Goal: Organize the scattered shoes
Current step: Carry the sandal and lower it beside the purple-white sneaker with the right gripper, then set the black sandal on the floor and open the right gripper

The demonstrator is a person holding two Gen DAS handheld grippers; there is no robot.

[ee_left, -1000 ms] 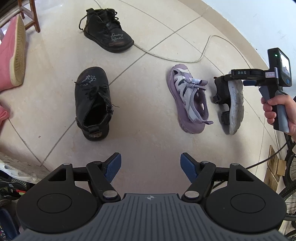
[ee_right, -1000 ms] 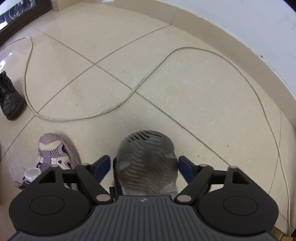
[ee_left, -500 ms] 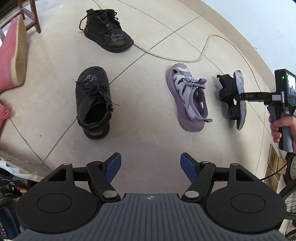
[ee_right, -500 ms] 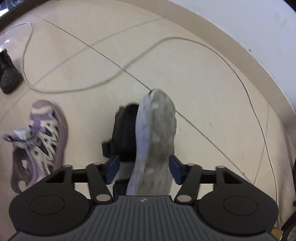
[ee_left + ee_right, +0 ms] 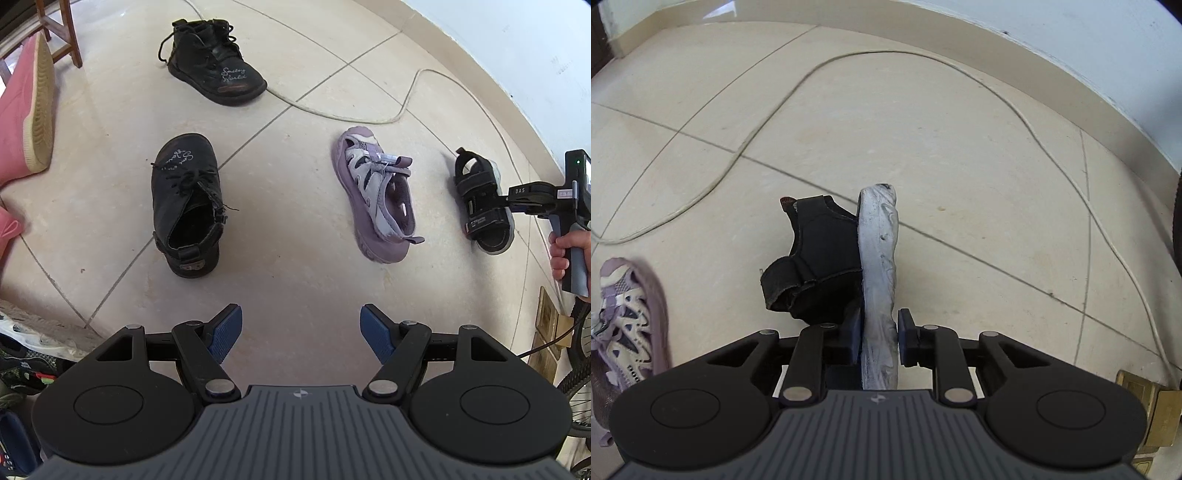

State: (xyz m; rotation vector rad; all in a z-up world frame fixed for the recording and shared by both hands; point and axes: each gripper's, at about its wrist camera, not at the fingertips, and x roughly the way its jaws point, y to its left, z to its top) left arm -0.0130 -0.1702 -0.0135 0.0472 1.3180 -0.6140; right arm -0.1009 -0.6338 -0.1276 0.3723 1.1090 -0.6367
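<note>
Left gripper (image 5: 301,330): angled steeply down toward the floor, jaws spread wide, nothing between the pads. Right gripper (image 5: 880,334): also angled down, jaws just closed in, pads pressing both sides of a sole. A hand (image 5: 567,251) grips its handle.

sandal (image 5: 484,206) right of shoe (image 5: 376,195), boots (image 5: 188,199) left

Count: 2 black boots (image 5: 186,199) (image 5: 214,68), 1 purple sandal (image 5: 376,199), 1 black sandal (image 5: 480,206), 1 pink boot (image 5: 26,110) at the floor's left edge. 1 cord (image 5: 369,118) on the floor (image 5: 295,266). 2 grippers (image 5: 301,330) (image 5: 878,332).
</note>
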